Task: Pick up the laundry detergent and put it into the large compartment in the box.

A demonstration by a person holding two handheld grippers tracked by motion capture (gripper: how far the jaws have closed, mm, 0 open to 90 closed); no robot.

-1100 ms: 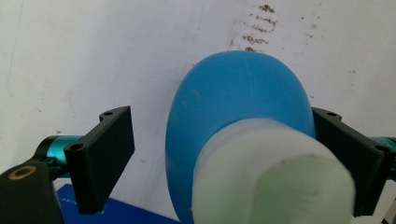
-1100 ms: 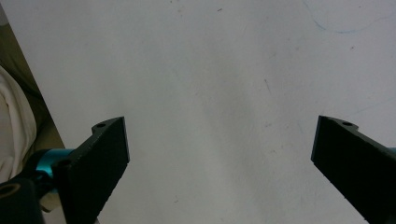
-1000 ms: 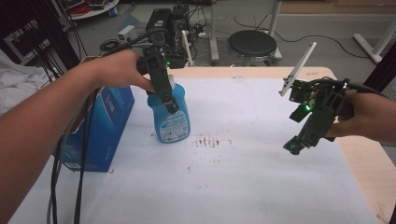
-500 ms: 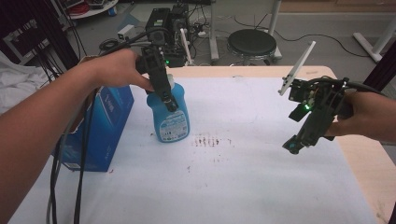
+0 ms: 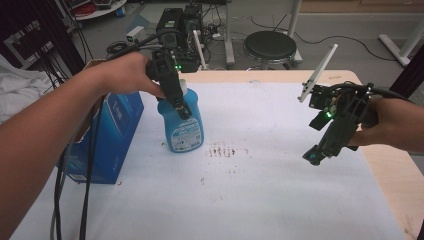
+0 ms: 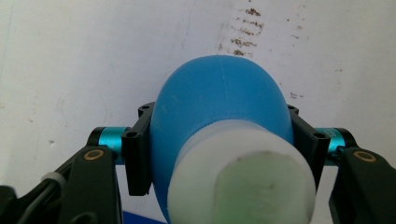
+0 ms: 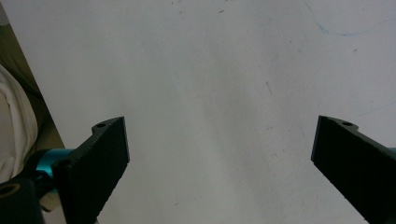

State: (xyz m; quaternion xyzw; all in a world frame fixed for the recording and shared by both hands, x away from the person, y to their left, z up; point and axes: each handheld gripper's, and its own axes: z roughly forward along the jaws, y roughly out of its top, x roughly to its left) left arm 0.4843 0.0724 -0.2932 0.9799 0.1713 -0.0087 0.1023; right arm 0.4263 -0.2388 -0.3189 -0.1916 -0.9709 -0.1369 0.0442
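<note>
Change since earlier frame: almost nothing; bottle, box and both hands sit where they were, left arm barely shifted.
Left hand-held gripper [image 5: 181, 106]: clenched on the blue bottle [image 5: 182, 122], jaws on either side of its shoulder just below the white cap [image 6: 240, 179]; grip sits high, likely so the bottle can be lifted or steadied without tipping.
Bottle position: upright on the table [image 5: 260, 200], left of centre, just beside the blue box [image 5: 107, 137], apart from it by a thin gap; label faces the person.
Bottle contact: base looks to be on the table, though lift-off cannot be ruled out from these views.
Right hand-held gripper [image 5: 320, 152]: released, jaws wide apart with nothing between them; held above bare table at the right, well apart from the bottle, tilted downward, probably waiting its turn.
Right gripper view: white table surface under the jaws, faint marks, no object.
Stains [image 5: 227, 150]: brown smudges on the cover just right of the bottle.
Background: stool [image 5: 270, 47] and electronics beyond the far table edge.
Likely step: securing the bottle by its neck end before moving it; judgement only.
</note>
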